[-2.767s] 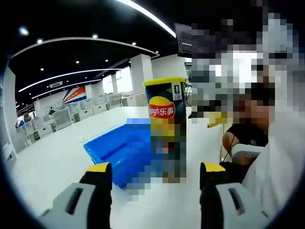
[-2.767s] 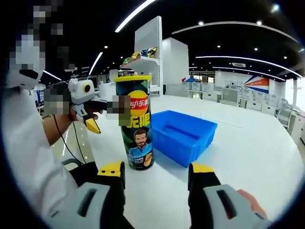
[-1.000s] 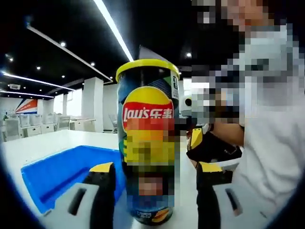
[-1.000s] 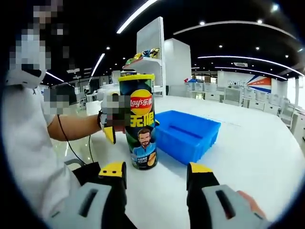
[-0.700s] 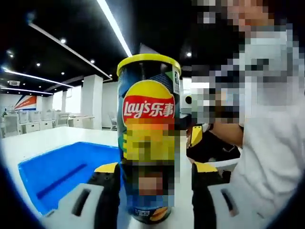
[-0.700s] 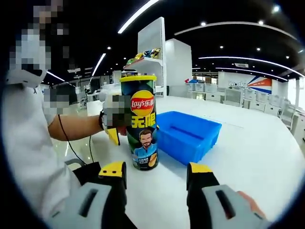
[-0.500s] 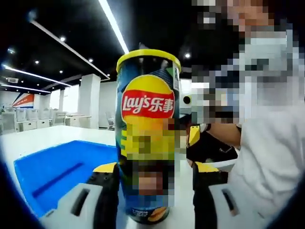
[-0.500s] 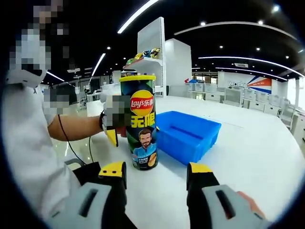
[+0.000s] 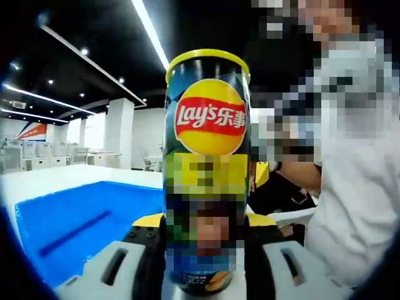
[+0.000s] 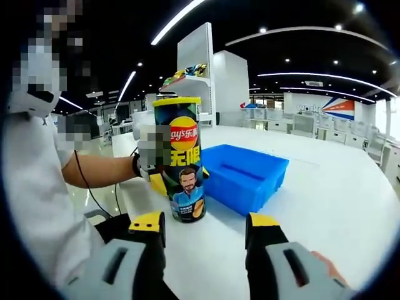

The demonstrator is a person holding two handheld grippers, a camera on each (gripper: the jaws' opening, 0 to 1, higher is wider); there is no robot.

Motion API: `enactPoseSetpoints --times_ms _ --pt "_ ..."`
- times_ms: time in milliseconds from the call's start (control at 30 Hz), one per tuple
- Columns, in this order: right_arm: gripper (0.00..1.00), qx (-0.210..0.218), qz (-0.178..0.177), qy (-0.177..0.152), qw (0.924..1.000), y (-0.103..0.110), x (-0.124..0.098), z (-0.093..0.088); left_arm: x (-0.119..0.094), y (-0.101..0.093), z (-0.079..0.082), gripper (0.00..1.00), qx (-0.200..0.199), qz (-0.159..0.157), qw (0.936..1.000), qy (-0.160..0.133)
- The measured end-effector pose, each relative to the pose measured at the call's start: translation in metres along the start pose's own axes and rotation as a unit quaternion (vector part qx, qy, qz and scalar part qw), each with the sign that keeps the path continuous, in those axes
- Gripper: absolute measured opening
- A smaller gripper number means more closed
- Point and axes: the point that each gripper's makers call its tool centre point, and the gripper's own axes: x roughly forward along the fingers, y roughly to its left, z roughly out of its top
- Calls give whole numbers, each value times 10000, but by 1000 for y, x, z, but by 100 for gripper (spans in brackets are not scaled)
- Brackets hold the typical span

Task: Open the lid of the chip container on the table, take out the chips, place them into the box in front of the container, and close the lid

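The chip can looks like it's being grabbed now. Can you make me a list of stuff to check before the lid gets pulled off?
1. Can standing upright on the table: ok.
2. Left gripper closed on the can: ok, its jaws sit against both sides low on the can.
3. Grip firm enough to hold against a pull: cannot tell.
4. Yellow lid on and unblocked: ok.
5. Right gripper open and ready for the lid: ok for open, but it is low and short of the can.
6. Blue box beside the can, ready for chips: ok.
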Motion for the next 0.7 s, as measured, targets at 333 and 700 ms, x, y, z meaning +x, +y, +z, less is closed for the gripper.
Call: enactPoseSetpoints --times_ms 333,700 --pt "50 84 15 32 10000 -1 1 -5 0 0 1 48 29 35 10000 -36" --pt "50 262 286 -205 9990 7 1 4 0 -1 0 48 40 98 9999 17"
